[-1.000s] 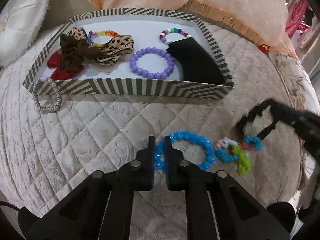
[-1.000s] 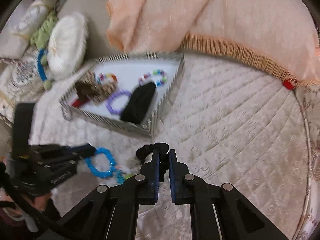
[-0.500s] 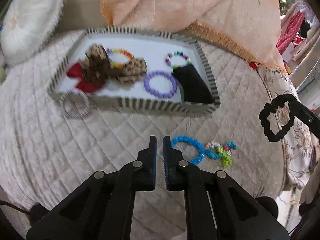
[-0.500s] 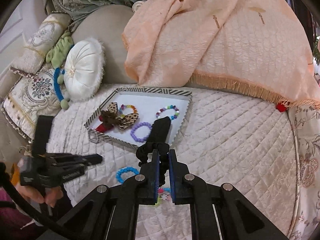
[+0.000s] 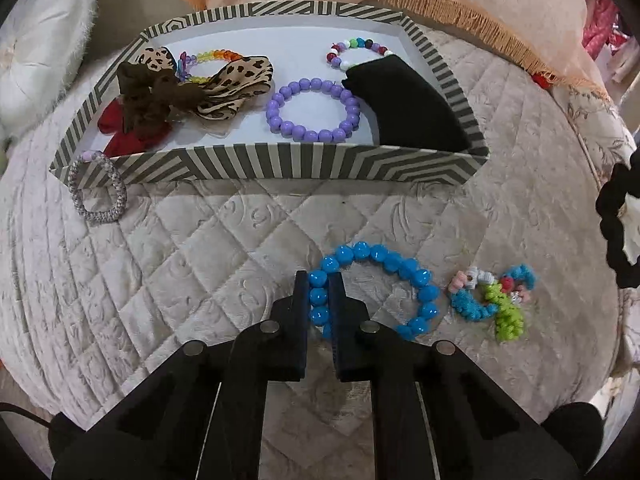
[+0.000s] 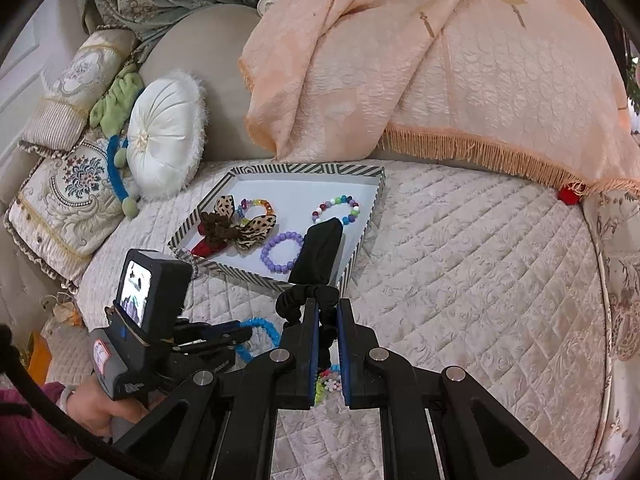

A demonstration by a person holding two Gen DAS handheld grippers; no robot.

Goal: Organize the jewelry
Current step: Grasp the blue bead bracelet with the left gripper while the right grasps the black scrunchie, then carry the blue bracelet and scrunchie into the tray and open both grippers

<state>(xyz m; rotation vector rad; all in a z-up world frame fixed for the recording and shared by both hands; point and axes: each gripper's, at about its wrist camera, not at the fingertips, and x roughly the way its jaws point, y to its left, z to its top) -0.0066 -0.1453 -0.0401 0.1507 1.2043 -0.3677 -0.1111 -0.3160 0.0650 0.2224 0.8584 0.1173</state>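
My left gripper (image 5: pixel 320 280) is closed around the left side of a blue bead bracelet (image 5: pixel 404 268) that lies on the quilted bed. My right gripper (image 6: pixel 327 307) is shut on a black scrunchie (image 6: pixel 294 300) and holds it in the air; it also shows at the right edge of the left wrist view (image 5: pixel 612 236). A striped tray (image 5: pixel 256 164) beyond holds a purple bead bracelet (image 5: pixel 316 108), a leopard bow (image 5: pixel 224 84), two multicolour bracelets, a red item and a black pouch (image 5: pixel 412 108). A multicolour knitted band (image 5: pixel 492 300) lies right of the blue bracelet.
A silver mesh bracelet (image 5: pixel 96 192) leans on the tray's front left corner. A peach fringed blanket (image 6: pixel 440 72) lies behind the tray. Cushions (image 6: pixel 164 140) are stacked at the left. The left gripper's body (image 6: pixel 152 332) sits low left in the right wrist view.
My left gripper has come down from above onto the blue bracelet and closed on its left side. My right gripper has stayed raised with the scrunchie.
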